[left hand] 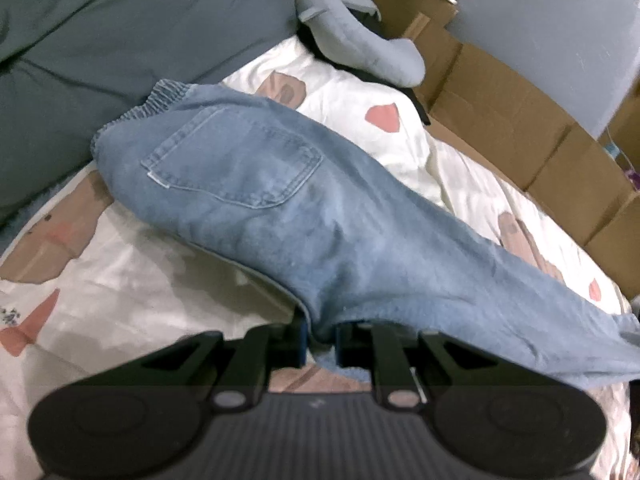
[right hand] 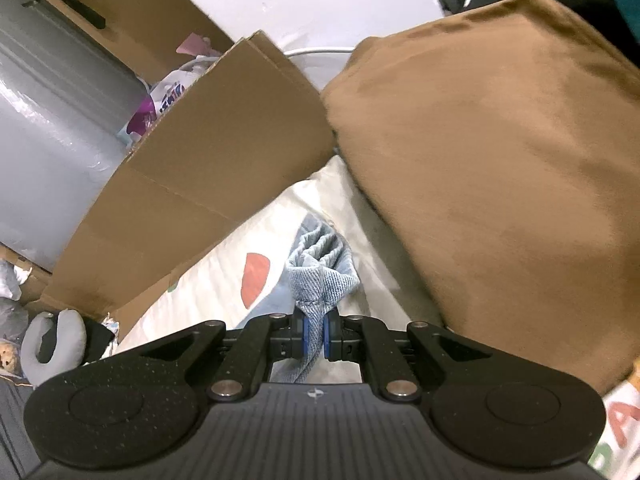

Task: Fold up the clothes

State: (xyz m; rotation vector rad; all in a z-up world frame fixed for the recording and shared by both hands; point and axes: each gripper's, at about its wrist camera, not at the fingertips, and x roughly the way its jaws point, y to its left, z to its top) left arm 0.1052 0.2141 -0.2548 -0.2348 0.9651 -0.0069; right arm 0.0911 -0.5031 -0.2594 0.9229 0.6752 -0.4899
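Clearly both grippers have hold of the jeans (left hand: pixel 280 200), which lie across a printed sheet (left hand: pixel 120 280) on the bed. In the left wrist view the left gripper (left hand: pixel 320 340) is nipped narrow on a bunch of denim at 6 o'clock; the back pocket sits near centre and the elastic waist runs off toward 10 o'clock, with a leg trailing to 4 o'clock. In the right wrist view the right gripper (right hand: pixel 316 338) pinches a hemmed corner of the jeans (right hand: pixel 316 280), its jaws almost together on the cloth.

I judge this to be the lift that starts a fold, with the garment gripped at two places and partly raised off the sheet. The next move probably calls for carrying both held ends together over toward the waist, keeping the cloth taut and level so the halves land edge on edge.

Writing: a bag (right hand: pixel 168 96) at 10 o'clock shows blurred letters I cannot read; large orange letters at 4 o'clock are cut off.
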